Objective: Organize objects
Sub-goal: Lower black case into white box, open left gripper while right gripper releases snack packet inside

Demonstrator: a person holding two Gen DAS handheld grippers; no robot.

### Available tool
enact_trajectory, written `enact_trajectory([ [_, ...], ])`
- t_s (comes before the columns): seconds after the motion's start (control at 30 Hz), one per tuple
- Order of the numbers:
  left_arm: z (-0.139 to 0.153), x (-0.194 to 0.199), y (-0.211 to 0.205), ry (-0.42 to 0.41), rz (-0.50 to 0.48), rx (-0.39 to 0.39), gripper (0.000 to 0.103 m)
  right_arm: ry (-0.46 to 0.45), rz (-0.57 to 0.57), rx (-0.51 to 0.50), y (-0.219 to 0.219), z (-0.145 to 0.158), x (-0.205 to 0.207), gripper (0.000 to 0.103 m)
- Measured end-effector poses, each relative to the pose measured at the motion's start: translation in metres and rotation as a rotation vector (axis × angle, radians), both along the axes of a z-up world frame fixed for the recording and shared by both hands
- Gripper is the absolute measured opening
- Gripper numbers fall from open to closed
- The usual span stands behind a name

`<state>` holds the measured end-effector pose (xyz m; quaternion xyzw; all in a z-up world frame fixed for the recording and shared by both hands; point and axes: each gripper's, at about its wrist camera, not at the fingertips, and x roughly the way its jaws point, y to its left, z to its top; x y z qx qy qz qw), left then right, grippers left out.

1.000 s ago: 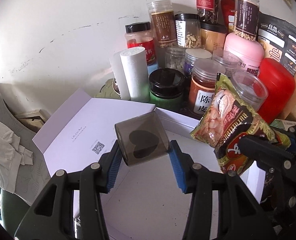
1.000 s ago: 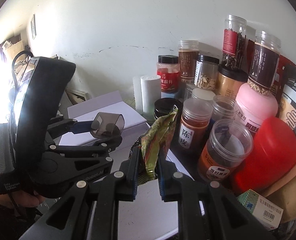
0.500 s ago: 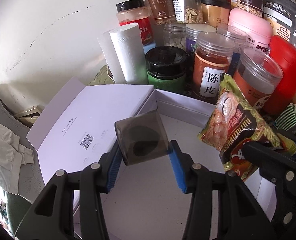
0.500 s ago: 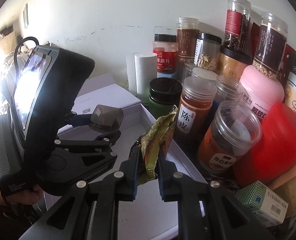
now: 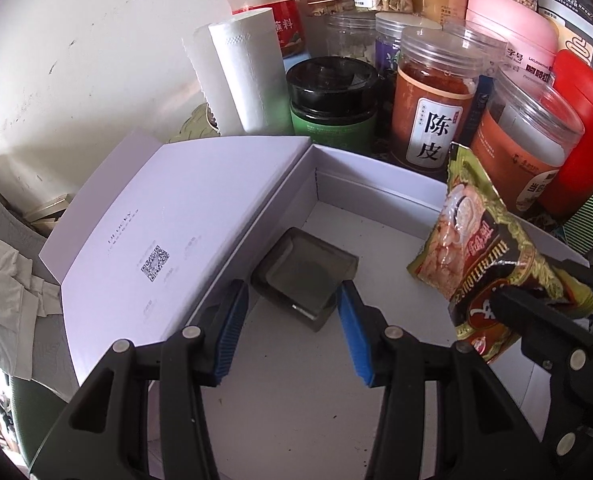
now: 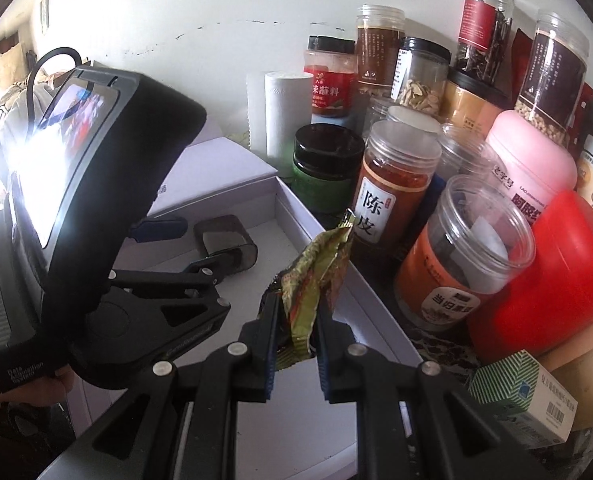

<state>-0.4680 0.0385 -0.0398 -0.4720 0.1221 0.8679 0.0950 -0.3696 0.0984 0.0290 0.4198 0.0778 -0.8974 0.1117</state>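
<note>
The left tongs (image 5: 292,316) are spread around the smoky, rigid plastic cap (image 5: 306,276) in the white box (image 5: 376,196); the crinkly, light snack packet (image 6: 316,276) is pinched by the right tongs (image 6: 296,332) at its seam.

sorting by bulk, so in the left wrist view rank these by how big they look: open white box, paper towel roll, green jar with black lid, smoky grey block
1. open white box
2. paper towel roll
3. green jar with black lid and smoky grey block: alike; the block sits nearer the camera, so unsure.

Left tool (image 5: 293,312) lowered, pointing forward, blue-padded fingers (image 5: 232,330) spread apart, nothing clamped. Right tool (image 6: 296,328) level beside it, black fingers (image 6: 266,344) pinched tight. Left hand (image 6: 20,386) partly visible gripping handle.
</note>
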Motion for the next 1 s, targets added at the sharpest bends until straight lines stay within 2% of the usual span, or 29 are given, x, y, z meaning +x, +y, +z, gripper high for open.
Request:
enact_trajectory([
  [0.1,-0.002,-0.001,-0.001,-0.013,0.015,0.006,0.045,-0.005,-0.007,0.016,-0.003,-0.002,0.000,0.016],
  [0.23,-0.002,0.000,0.000,-0.015,0.022,-0.012,0.046,-0.017,-0.006,0.086,-0.014,-0.009,0.000,0.016],
  [0.3,-0.001,0.000,0.000,-0.016,0.024,-0.009,0.046,-0.029,-0.008,0.077,-0.013,-0.010,-0.001,0.016],
  [0.47,0.002,0.002,-0.004,-0.037,0.044,0.013,0.046,-0.021,-0.054,0.097,-0.006,-0.008,0.000,0.028],
  [0.53,0.004,0.005,-0.005,-0.031,0.050,0.010,0.046,-0.020,-0.063,0.090,-0.003,-0.005,0.001,0.028],
  [0.77,0.020,0.016,-0.007,-0.013,0.058,0.014,0.046,0.008,-0.075,0.114,-0.001,0.007,0.010,0.028],
  [1.0,0.049,0.033,-0.011,0.029,0.061,0.024,0.046,0.039,-0.082,0.108,0.001,0.027,0.023,0.028],
])
